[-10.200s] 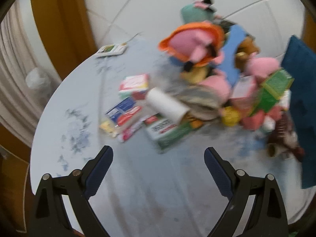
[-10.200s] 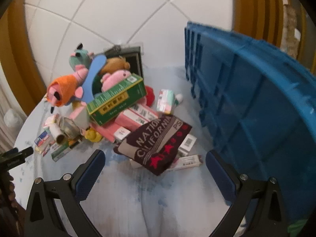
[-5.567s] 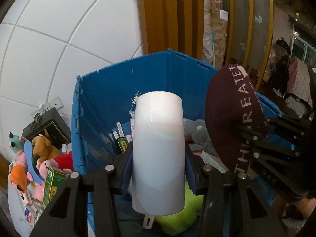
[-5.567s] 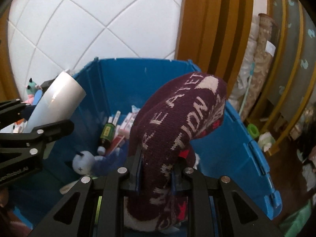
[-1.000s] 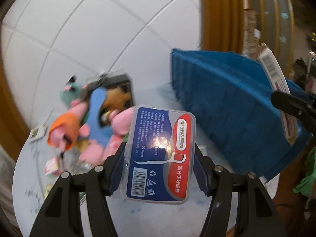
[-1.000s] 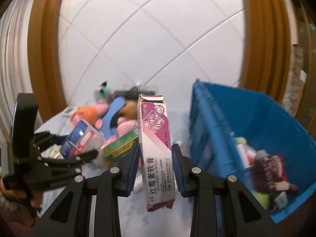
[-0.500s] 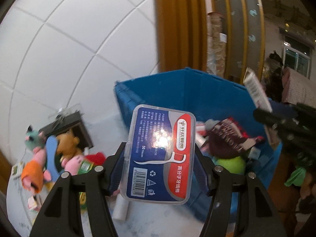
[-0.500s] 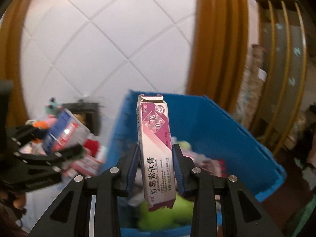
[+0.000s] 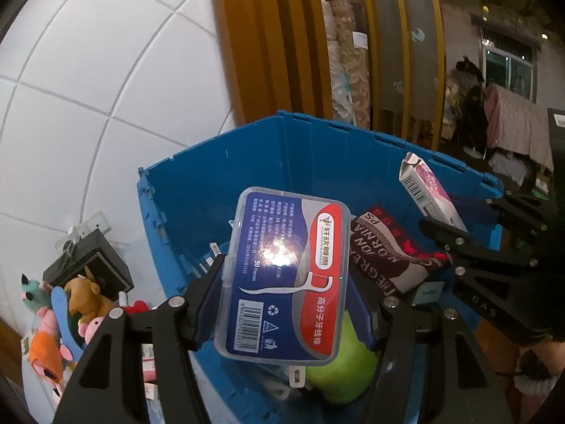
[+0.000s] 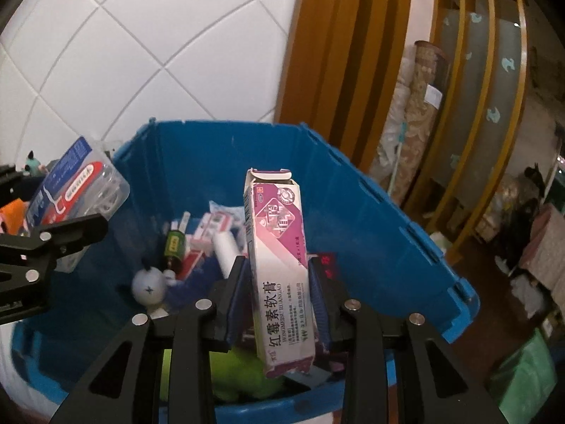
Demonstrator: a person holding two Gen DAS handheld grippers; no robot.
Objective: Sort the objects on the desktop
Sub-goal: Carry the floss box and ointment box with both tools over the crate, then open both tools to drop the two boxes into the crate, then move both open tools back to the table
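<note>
Both tongs are clamped on cargo above the open blue plastic crate (image 9: pixel 317 162): my left tongs (image 9: pixel 286 295) grip a clear plastic floss-pick case (image 9: pixel 282 268), my right tongs (image 10: pixel 277 291) a tall purple-and-white ointment carton (image 10: pixel 279 265). Releasing together, I judge, risks collision or the carton tumbling past the rim.

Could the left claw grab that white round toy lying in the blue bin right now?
Probably not: the left claw is shut on a clear plastic floss-pick box. The white round toy lies uncovered in the blue plastic bin.
</note>
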